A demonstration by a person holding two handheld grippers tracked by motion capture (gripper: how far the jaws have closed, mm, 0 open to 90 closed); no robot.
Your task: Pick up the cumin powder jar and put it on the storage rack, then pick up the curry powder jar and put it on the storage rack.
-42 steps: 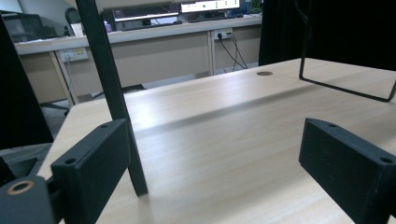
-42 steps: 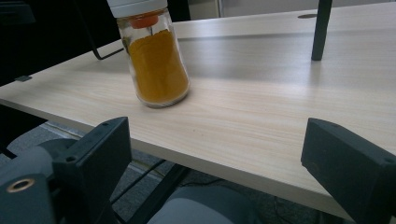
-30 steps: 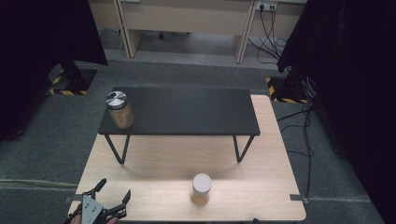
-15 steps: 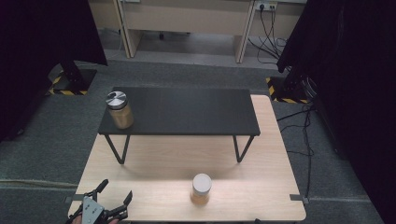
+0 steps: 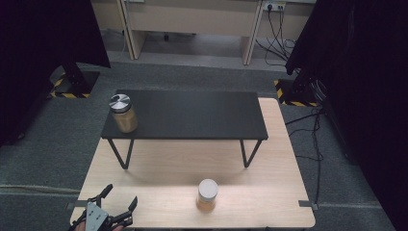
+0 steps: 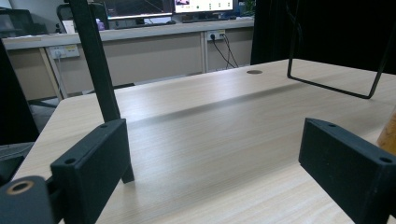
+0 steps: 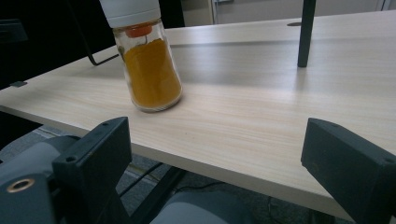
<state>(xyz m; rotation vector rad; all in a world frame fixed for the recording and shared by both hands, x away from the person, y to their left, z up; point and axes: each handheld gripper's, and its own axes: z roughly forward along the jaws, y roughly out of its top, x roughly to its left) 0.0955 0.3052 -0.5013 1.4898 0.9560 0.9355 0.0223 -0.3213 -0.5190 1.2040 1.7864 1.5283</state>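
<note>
A glass jar (image 5: 208,195) with a white cap and orange powder stands near the front edge of the light wooden table (image 5: 168,163). A second jar (image 5: 123,114) with a silver lid stands on the left end of the low black bench (image 5: 192,115). My left gripper (image 5: 121,193) hovers open over the table's front left corner; its jaws (image 6: 219,168) hold nothing, and an edge of the orange jar (image 6: 388,133) shows at the far right. My right gripper (image 7: 219,168) is open just off the front edge, with the white-capped jar (image 7: 149,70) ahead to its left.
The black bench stands on thin metal legs (image 6: 98,60) on the wooden table. Grey carpet surrounds the table, with dark curtains on both sides, desks at the back and cables (image 5: 312,125) on the floor at the right.
My left gripper has crept slightly to the right at the table's front left corner. Both jars stand where they were.
</note>
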